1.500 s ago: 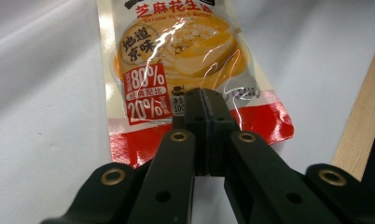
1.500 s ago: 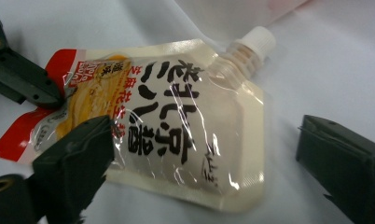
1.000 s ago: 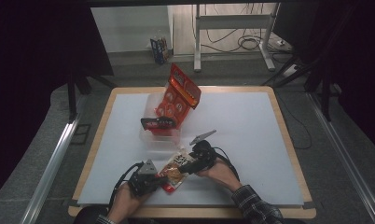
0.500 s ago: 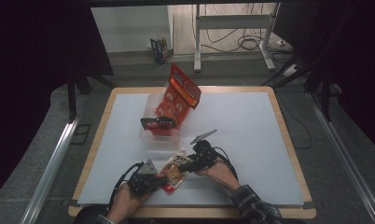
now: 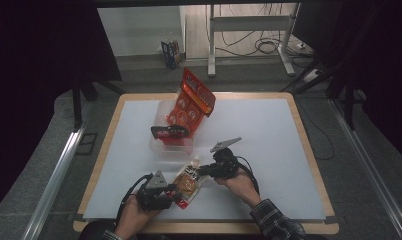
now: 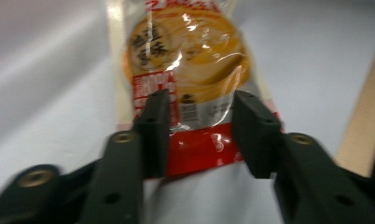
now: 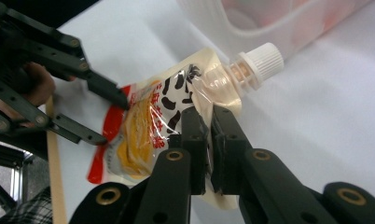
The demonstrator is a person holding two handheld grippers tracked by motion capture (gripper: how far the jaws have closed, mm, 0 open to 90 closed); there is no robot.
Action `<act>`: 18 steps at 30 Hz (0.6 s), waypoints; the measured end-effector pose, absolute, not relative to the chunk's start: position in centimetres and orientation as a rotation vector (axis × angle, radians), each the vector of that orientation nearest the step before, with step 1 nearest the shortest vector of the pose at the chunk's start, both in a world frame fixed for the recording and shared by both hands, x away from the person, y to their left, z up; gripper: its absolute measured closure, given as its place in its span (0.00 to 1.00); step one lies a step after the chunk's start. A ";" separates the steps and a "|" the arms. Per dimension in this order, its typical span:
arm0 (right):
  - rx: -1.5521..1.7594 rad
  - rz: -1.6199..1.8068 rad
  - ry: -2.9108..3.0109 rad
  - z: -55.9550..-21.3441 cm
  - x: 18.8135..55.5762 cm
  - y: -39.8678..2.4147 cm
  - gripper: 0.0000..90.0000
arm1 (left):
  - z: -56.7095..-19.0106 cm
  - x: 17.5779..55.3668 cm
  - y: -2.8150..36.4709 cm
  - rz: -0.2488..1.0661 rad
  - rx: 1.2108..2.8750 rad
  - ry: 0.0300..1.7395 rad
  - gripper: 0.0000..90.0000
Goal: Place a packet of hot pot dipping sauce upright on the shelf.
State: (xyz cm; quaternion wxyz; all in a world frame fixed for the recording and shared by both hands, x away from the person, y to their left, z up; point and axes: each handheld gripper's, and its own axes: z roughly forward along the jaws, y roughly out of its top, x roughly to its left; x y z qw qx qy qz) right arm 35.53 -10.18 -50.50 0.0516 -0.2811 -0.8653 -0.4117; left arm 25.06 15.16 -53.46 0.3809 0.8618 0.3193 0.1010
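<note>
While the left gripper's (image 6: 202, 135) jaws have just parted around the pouch (image 7: 167, 126), the right gripper's (image 7: 207, 149) pinch its edge.

The high view is dim, dark at 9 and 3 o'clock. Glare streaks the pouch (image 6: 190, 60), which is blurred in the left gripper view.

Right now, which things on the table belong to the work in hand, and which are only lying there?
In the work:
- spouted pouch, with a white cap
- right gripper, shut on the pouch's edge
- left gripper, jaws apart at the pouch's bottom end

Lying about:
- clear plastic bin
- red packet leaning in the bin
- dark packet on the bin
</note>
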 end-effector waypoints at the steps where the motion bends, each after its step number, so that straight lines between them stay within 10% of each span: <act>1: -0.853 -1.269 -2.633 -50.2 35.5 -10.3 0.93 | -53.3 25.0 15.2 0.274 2.191 0.815 0.58; 18: -0.863 -1.425 -2.667 -45.9 34.7 -13.1 0.94 | -52.5 25.2 16.4 0.246 2.022 0.920 0.13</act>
